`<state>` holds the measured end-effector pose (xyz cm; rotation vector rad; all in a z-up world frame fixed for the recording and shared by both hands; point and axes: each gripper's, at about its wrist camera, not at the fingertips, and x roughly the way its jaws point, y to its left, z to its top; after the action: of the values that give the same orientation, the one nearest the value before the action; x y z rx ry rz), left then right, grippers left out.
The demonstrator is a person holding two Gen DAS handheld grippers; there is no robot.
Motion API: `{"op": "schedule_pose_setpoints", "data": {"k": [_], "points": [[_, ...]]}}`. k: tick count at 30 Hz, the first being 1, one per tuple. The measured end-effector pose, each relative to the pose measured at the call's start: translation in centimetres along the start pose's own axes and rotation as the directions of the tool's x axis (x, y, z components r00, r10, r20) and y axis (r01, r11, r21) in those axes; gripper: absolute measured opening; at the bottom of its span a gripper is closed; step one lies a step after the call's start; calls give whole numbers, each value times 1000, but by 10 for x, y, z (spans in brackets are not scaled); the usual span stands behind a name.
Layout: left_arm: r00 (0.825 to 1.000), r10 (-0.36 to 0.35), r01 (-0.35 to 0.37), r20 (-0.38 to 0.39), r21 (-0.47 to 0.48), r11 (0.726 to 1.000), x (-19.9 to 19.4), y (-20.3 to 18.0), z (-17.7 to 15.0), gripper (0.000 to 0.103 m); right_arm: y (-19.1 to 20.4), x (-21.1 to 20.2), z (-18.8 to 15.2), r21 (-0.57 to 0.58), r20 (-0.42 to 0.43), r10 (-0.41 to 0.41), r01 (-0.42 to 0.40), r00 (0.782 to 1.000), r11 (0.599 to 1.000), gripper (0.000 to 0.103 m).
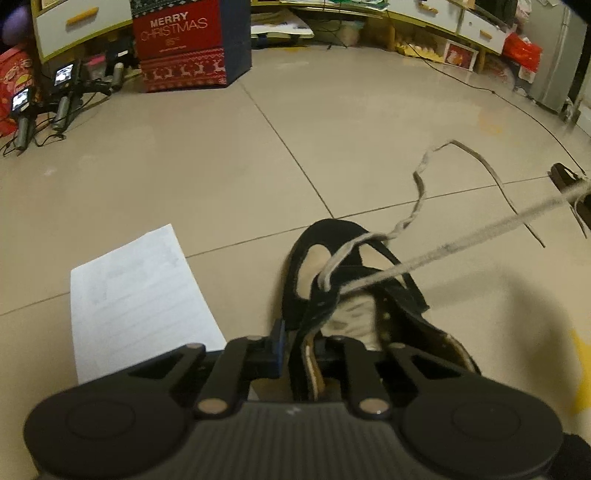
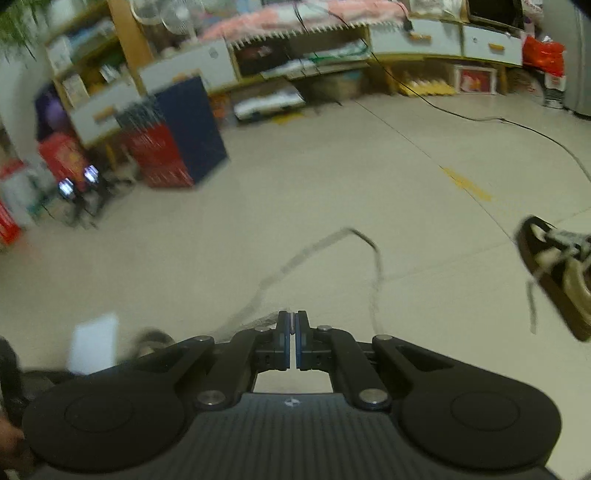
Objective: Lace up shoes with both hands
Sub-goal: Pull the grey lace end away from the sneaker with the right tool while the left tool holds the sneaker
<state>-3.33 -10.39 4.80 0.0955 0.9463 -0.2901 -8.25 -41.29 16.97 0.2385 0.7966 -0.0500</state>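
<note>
Beige tiled floor is carrying a black shoe, lying lengthwise away from the left camera beside a white paper sheet. Left gripper is clamping the shoe's side flap. Right gripper is pinching the grey lace, stretched taut. A Christmas box is standing by the cabinets; its contents are hidden.

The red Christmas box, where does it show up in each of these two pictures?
Left wrist view: Christmas box stands top left of centre, sharp, on the floor by the cabinets.
Right wrist view: the same box sits left of centre, blurred.
Shared landmark: the white sheet of paper on the floor.
</note>
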Motion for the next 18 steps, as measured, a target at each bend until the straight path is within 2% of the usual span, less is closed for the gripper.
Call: {"op": "schedule_pose_setpoints", "data": {"k": [4,7,9,14,18], "points": [[1000,-9,8,-10,-15,1000,0,2,1,13,-23,1,-12,20,-61,-95,97,994,995,0],[1000,-4,4,-15,-26,1000,1,2,2,13,-38,-3,-15,-6,-65,-186,186,980,982,0],[1000,-6,6,-13,-27,1000,0,1,1,12,-47,-5,-17,14,-84,-166,168,982,986,0],[1000,-12,12,-11,-33,999,0,3,1,12,-38,-1,-32,-53,-119,-102,96,988,994,1],[1000,-24,24,-7,-75,997,-2,6,0,12,-49,7,-50,-56,-208,-116,106,971,993,1]]}}
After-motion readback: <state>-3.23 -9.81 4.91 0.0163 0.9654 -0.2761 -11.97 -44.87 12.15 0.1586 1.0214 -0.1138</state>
